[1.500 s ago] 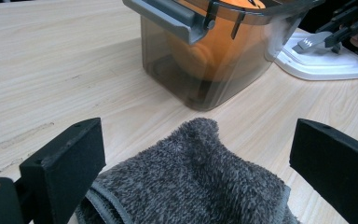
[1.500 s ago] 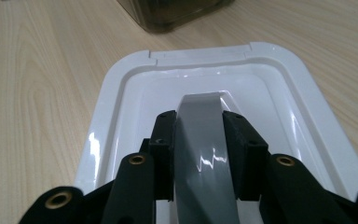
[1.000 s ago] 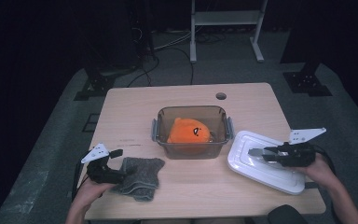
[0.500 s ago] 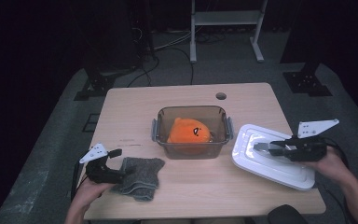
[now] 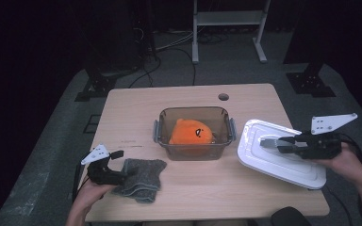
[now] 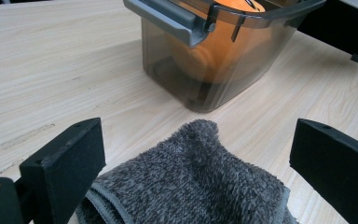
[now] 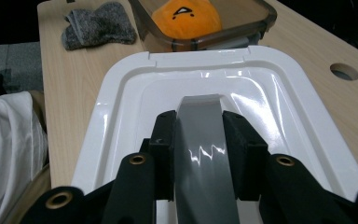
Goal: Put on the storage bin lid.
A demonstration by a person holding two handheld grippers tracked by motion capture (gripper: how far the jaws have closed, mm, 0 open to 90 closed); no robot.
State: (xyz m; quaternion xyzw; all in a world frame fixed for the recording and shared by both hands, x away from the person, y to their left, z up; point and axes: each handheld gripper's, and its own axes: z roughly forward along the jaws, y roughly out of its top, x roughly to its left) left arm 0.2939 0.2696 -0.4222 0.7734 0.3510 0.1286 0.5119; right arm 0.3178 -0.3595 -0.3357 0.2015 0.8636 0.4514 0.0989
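At the right side of the table (image 5: 132,101), I have the white lid (image 5: 268,160) in my right gripper (image 5: 269,142). It is a glossy white rectangle with rounded corners, a raised rim and a grey handle (image 7: 203,154) running down its middle. In the right gripper view the two black jaws press on either side of that handle, so the lid is clamped by it. From the high view the lid is tilted, its near-right end lower, and its long axis runs from the container (image 5: 193,134) toward the table's near-right corner. Its far-left edge sits just beside the container's right end, without covering it. The container is a smoky clear tub with grey side latches, and an orange plush toy (image 5: 191,133) lies inside it.

My left gripper (image 5: 120,165) rests near the front-left of the table with its jaws spread wide on either side of a folded grey towel (image 6: 191,186); the pads are clear of the cloth.
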